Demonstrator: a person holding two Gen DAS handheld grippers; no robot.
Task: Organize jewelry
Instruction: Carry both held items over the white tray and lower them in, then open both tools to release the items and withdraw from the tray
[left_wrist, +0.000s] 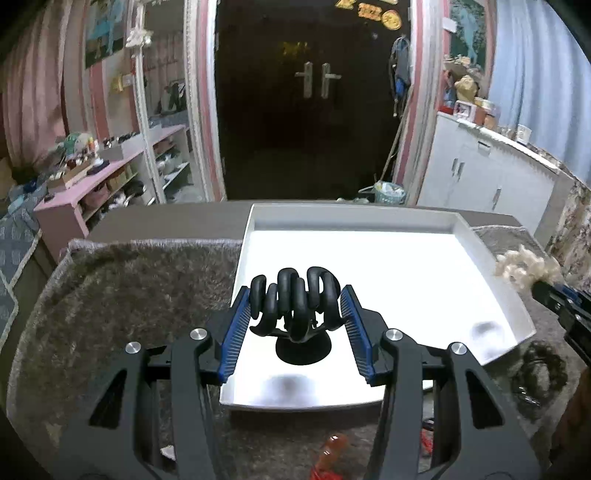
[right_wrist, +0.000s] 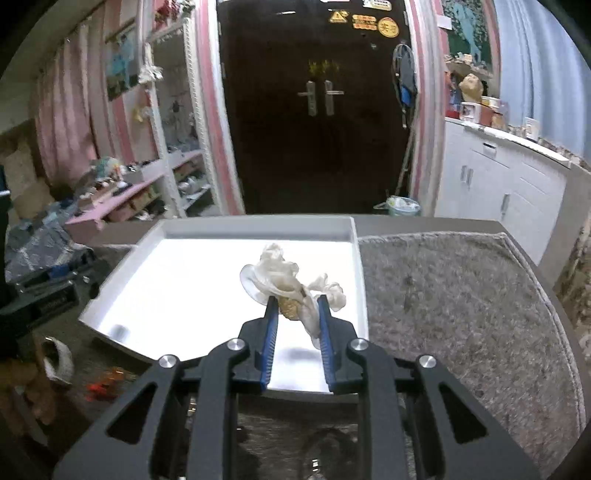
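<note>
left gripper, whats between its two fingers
A black claw clip, pinched between the left gripper pads over the white tray, in the left wrist view.

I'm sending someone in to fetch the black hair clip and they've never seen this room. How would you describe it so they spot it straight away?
Find the white tray on the grey fuzzy mat. Over its near edge the left claw grips the black hair clip between its blue pads. It is the only black piece with curved interlocking teeth; the right claw holds a cream-white accessory.
</note>
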